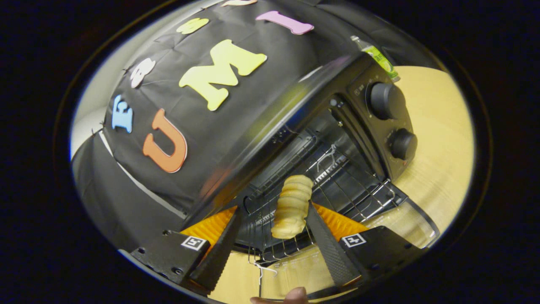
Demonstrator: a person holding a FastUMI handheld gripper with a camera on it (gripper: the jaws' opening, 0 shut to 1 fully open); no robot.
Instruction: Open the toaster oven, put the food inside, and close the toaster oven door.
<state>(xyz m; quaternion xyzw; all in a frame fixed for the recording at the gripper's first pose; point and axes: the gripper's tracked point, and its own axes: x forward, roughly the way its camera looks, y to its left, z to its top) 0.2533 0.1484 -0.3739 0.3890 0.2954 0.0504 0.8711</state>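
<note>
The black toaster oven (295, 105) stands open, and its glass door (405, 223) is folded down toward me. A pale, ridged bread roll (292, 206) lies on the front part of the wire rack (350, 185) at the oven's mouth. My gripper (274, 209) is open, with its fingers spread on either side of the roll. The roll rests against the right finger (325, 240), while a clear gap separates it from the left finger (223, 245). The view is tilted, so the oven leans to the right.
Two round knobs (386, 100) (403, 143) sit on the oven's control panel. A green-labelled bottle (377, 57) stands behind the oven on the light wooden table (438, 126). A person's fingertip (295, 295) shows below the fingers. The black cloth wall hangs behind.
</note>
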